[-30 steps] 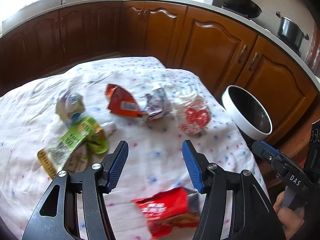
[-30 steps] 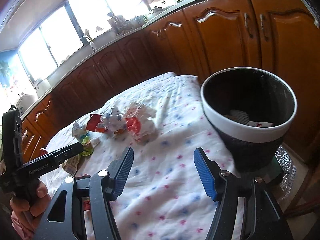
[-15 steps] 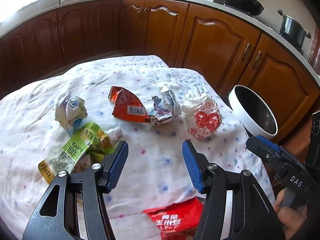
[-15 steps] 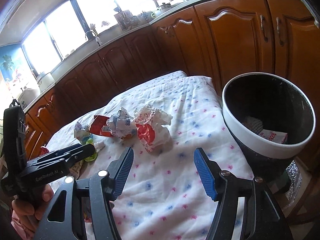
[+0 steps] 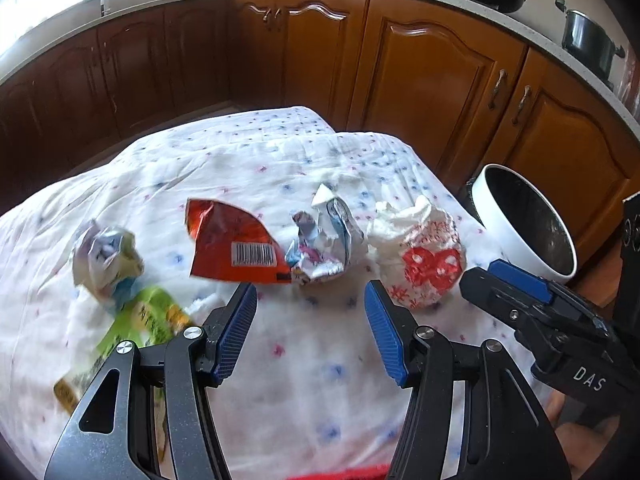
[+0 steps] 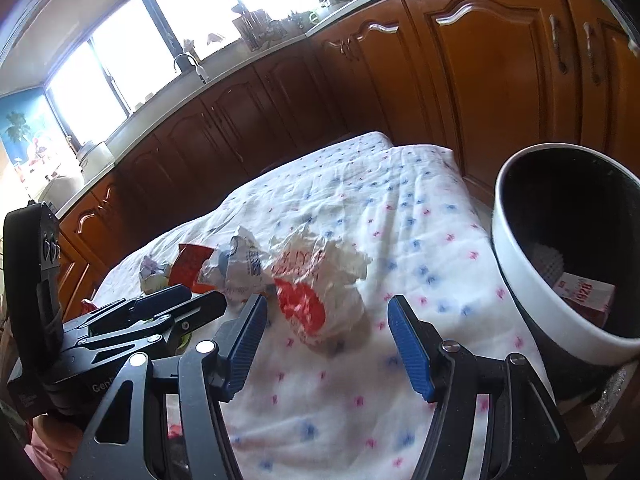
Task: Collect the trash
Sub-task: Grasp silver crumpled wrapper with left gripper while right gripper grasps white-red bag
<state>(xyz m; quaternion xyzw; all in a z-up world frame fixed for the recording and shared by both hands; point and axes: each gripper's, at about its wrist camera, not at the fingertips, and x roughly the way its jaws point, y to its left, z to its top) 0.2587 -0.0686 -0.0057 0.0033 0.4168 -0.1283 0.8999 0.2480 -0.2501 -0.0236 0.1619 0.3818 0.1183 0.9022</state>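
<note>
crumpled white paper ball printed with red shapes lying on the white cloth-covered table dotted pink and blue, just ahead of the right gripper — jaws apart, nothing between them. left gripper likewise with jaws apart and empty, aimed at the bare cloth below a flat orange foil wrapper with a barcode and a crumpled silver-blue wrapper. further left, a scrunched pale wrapper and a green pouch. round black bin with a white rim beside the table edge, some trash already inside. probably feather-light, soft, crushable — best pinched across the bulging middle of the ball, not a loose flap. flat foil likely slippery and hard to lift off cloth; better taken by a raised edge.
</note>
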